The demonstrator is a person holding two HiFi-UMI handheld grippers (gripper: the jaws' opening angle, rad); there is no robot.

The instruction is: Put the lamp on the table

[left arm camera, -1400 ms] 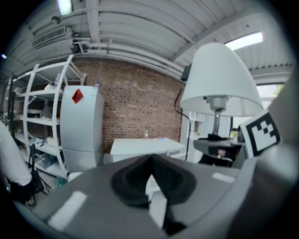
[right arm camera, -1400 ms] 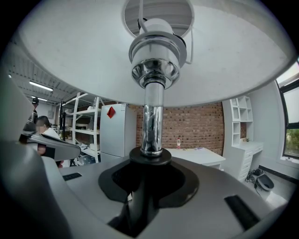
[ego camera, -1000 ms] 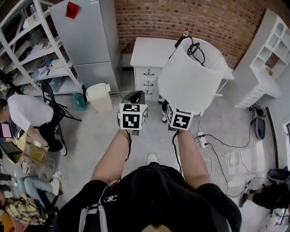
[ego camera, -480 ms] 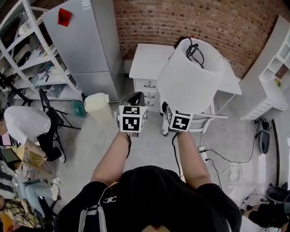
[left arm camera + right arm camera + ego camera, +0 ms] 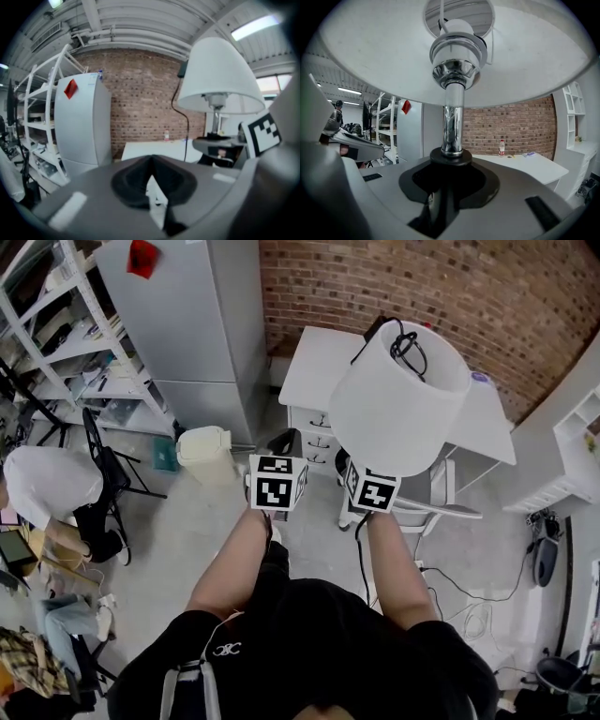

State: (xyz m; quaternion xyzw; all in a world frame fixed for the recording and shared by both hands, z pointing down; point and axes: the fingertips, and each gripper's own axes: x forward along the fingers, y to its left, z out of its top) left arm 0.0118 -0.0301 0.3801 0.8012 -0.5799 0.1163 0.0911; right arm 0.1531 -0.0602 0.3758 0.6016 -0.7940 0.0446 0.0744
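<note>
The lamp [image 5: 398, 409] has a white shade, a chrome stem [image 5: 452, 117] and a black cord bundled on top. My right gripper [image 5: 449, 164] is shut on the dark foot of the stem and holds the lamp upright in the air; in the head view the shade hides its jaws. My left gripper [image 5: 284, 440] hangs just left of it, shut and holding nothing [image 5: 151, 161], with the lamp [image 5: 218, 77] to its right. The white table [image 5: 319, 357] with drawers stands ahead against the brick wall, partly under the shade.
A tall grey cabinet [image 5: 187, 315] and a white shelf rack [image 5: 66, 352] stand at the left. A white bin [image 5: 206, 448] sits on the floor. A chair [image 5: 427, 507] stands by the table. A bottle [image 5: 501, 146] is on the table. A person [image 5: 47, 486] sits far left.
The table has come closer and shifted under the lamp's shade as the person walks forward. Both grippers keep their pose, the lamp still held upright.
</note>
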